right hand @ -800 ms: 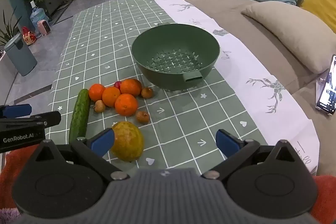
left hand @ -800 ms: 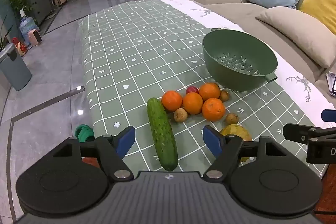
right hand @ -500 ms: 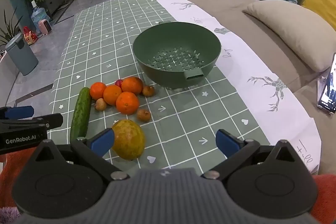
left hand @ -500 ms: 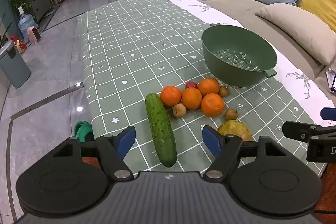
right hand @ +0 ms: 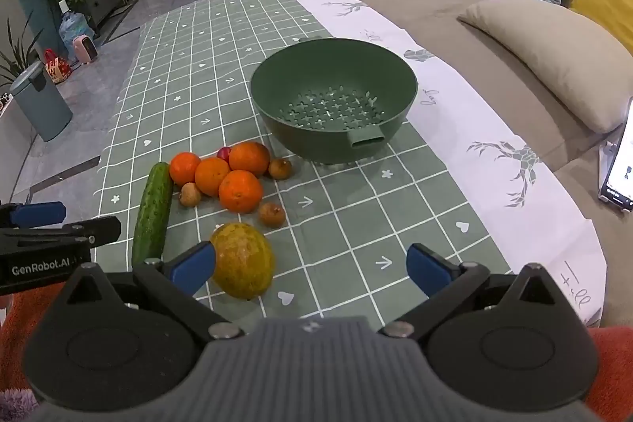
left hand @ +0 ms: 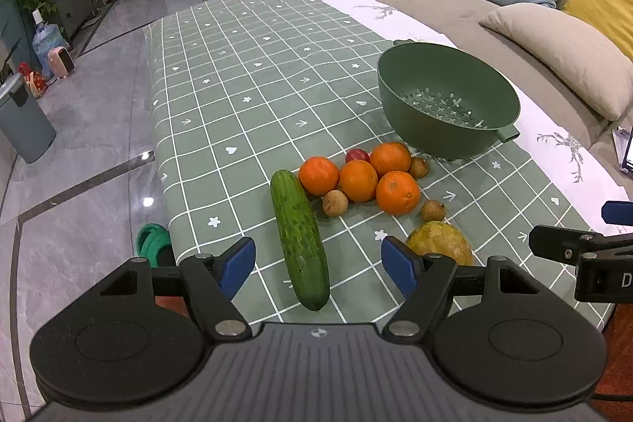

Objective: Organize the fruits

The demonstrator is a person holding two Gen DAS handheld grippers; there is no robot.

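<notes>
A green colander (left hand: 447, 105) (right hand: 334, 97) stands on the green checked tablecloth (left hand: 245, 82), with nothing in it. In front of it lie several oranges (left hand: 358, 180) (right hand: 239, 190), small brown fruits (left hand: 335, 203), a red fruit (left hand: 357, 155), a cucumber (left hand: 300, 238) (right hand: 152, 212) and a yellow-green mango (left hand: 439, 242) (right hand: 242, 260). My left gripper (left hand: 318, 263) is open and empty, with the cucumber's near end between its fingers. My right gripper (right hand: 310, 269) is open and empty, its left finger beside the mango.
A beige sofa (right hand: 494, 26) with cushions runs along the table's right side. A phone (right hand: 619, 176) lies at the right edge. The floor with a grey bin (left hand: 23, 121) and green slippers (left hand: 152, 244) is to the left.
Both grippers have drawn back and risen slightly, so the fruit and colander sit a little farther away. Nothing on the table has moved.
</notes>
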